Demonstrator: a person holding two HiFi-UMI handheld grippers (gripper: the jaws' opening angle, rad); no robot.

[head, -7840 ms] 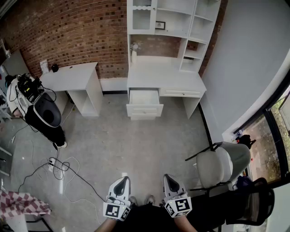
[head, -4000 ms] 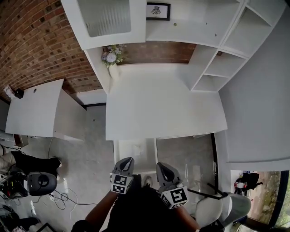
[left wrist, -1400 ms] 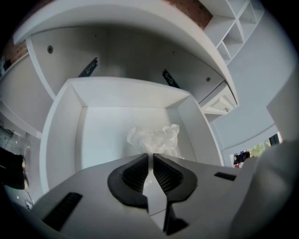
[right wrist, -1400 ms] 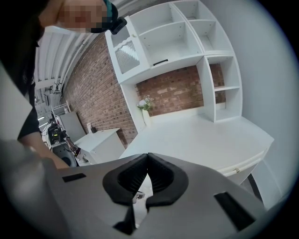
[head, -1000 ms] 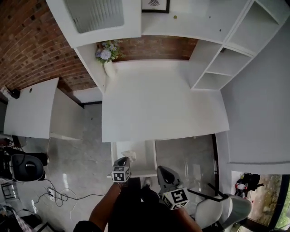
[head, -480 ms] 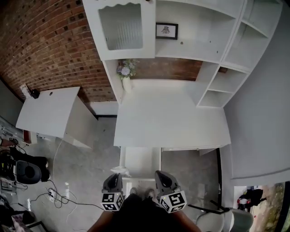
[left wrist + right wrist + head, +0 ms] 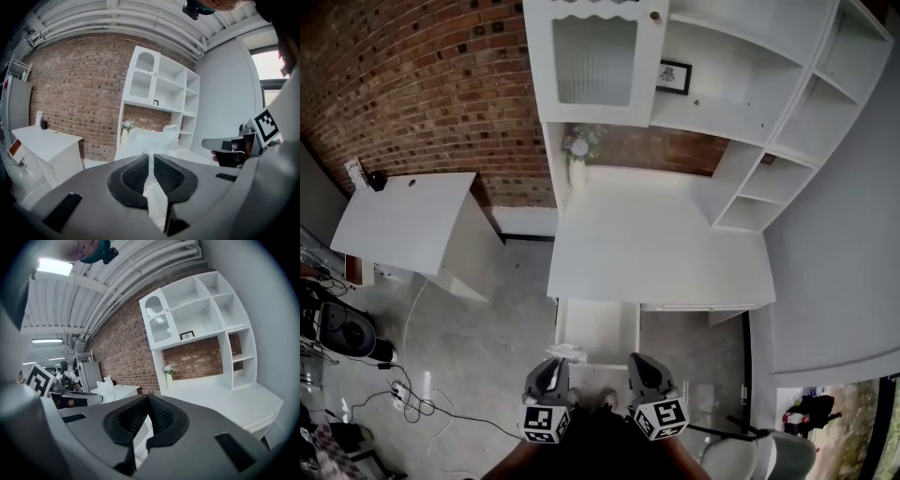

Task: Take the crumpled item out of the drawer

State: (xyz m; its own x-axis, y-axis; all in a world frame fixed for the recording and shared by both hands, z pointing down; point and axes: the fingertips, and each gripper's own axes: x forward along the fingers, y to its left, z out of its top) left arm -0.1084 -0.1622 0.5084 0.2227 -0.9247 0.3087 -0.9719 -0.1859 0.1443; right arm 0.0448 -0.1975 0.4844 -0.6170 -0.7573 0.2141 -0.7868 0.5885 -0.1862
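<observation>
My left gripper (image 7: 553, 368) is shut on a white crumpled item (image 7: 566, 353), held up just in front of the open drawer (image 7: 598, 328) of the white desk (image 7: 661, 248). In the left gripper view the crumpled item (image 7: 151, 138) sticks up between the nearly closed pads (image 7: 137, 174) of the left gripper (image 7: 151, 161). My right gripper (image 7: 639, 366) hangs beside it on the right, shut and empty. In the right gripper view the right gripper (image 7: 146, 401) has its jaws together, and the crumpled item (image 7: 105, 389) shows at the left.
A vase of flowers (image 7: 577, 152) stands at the desk's back left, under a white shelf unit (image 7: 741, 84). A second white desk (image 7: 408, 220) is at the left. Cables (image 7: 398, 398) lie on the floor, and a chair (image 7: 741, 459) is at the lower right.
My left gripper has pulled back out of the drawer toward me with the crumpled item in it. The right gripper stayed beside it, and the head view tilted up.
</observation>
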